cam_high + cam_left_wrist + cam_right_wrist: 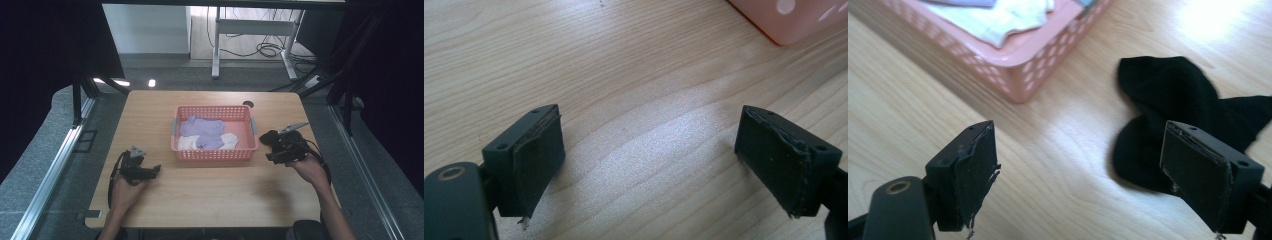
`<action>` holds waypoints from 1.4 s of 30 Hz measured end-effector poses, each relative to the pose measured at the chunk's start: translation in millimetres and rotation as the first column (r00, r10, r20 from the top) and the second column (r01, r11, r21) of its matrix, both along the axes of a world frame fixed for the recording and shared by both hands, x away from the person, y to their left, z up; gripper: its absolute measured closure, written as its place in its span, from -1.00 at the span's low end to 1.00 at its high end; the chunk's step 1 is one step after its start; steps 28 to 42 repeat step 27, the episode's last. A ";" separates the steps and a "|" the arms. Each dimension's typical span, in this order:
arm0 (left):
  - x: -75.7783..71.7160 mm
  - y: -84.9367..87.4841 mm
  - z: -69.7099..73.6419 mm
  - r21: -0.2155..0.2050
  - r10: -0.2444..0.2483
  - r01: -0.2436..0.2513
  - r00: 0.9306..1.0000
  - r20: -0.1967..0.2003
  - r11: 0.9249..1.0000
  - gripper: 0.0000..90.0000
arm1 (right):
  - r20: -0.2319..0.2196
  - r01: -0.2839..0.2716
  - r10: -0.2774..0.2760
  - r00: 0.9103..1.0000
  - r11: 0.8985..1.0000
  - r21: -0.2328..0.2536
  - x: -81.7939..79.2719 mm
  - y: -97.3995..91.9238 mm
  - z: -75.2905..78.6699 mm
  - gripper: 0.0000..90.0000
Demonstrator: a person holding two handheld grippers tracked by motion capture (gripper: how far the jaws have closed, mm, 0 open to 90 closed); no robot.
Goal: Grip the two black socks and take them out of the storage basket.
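A pink basket (pixel 215 155) stands mid-table and holds a purple sock (pixel 202 131) and a white sock (pixel 227 141). Just right of the basket, a black sock (pixel 269 137) lies crumpled on the wood. My right gripper (pixel 276 150) is beside it and open. In the right gripper view, the black sock (pixel 1168 95) lies ahead near the right jaw, with nothing between the pads of my right gripper (pixel 1078 165). The basket corner (pixel 1033 70) is to its upper left. My left gripper (pixel 152 171) rests left of the basket, open over bare wood (pixel 649 155).
The wooden table (pixel 210 200) has a dark cable hole (pixel 248 104) behind the basket. A basket corner (pixel 794 20) shows at the top right of the left gripper view. Beyond the table are a white desk frame (pixel 216 45), floor cables and dark curtains at both sides.
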State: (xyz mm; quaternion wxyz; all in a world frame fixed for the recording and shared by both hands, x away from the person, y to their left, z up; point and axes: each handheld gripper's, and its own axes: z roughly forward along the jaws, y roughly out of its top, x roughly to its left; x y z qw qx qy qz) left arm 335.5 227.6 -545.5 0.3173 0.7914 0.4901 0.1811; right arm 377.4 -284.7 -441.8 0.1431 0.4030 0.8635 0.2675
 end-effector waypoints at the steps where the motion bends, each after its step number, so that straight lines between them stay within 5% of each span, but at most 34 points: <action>1: 0.0 0.0 0.0 0.000 0.000 0.000 1.000 0.000 1.000 -0.73 | 0.000 -0.004 0.004 1.000 1.000 0.001 -1.9 2.0 -2.0 -0.66; 8: 0.0 0.0 0.0 0.001 0.000 0.000 1.000 0.000 1.000 -0.73 | 0.003 -0.027 0.027 1.000 1.000 0.007 -12.2 14.9 -17.8 -0.66; 17: 0.0 0.0 0.1 0.001 0.000 0.000 1.000 0.000 1.000 -0.73 | -0.024 -0.061 0.062 0.998 0.998 0.008 -20.0 34.7 -66.2 -0.67; 23: 0.0 -0.3 -0.1 -0.003 0.003 -0.003 1.000 0.001 1.000 -0.73 | -0.028 -0.064 0.064 0.998 0.998 0.018 -19.8 35.8 -85.5 -0.71; 42: 0.0 -0.3 -0.2 -0.004 0.003 -0.003 1.000 0.001 1.000 -0.73 | -0.019 -0.063 0.064 0.998 0.998 0.020 -21.0 34.2 -85.3 -0.69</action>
